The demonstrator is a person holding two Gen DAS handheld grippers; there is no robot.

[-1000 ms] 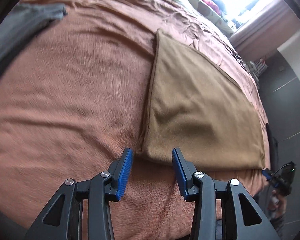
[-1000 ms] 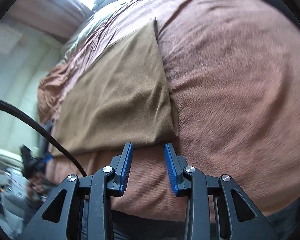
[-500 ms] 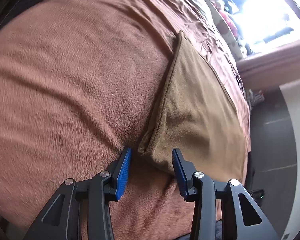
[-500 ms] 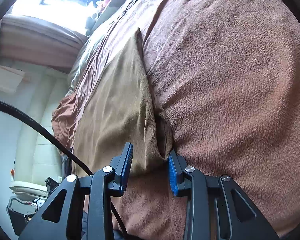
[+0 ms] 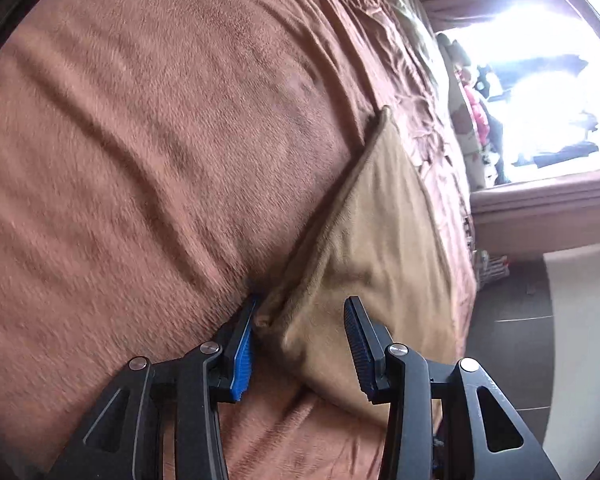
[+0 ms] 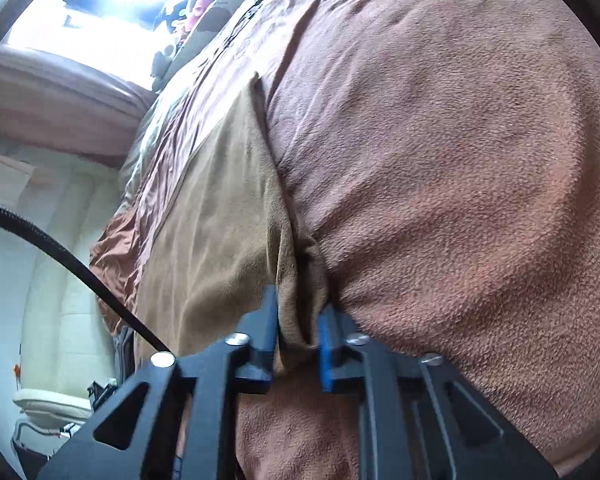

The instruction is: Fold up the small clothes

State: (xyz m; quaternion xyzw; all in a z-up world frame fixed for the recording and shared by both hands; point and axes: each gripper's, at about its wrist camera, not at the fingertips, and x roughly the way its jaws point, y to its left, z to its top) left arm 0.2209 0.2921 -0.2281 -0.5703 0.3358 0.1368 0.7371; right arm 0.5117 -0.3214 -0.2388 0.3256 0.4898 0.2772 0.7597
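Window glare is washing out everything beyond the tan cloth, clutter on the sill staying too small to identify; blanket left of the cloth is smearing with motion blur; right gripper fingers are hiding the cloth's near corner; black cable left of the cloth is running off frame

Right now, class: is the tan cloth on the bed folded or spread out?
Folded. The cloth lies flat on the blanket, and its near corner shows doubled layers between the right gripper's fingers.
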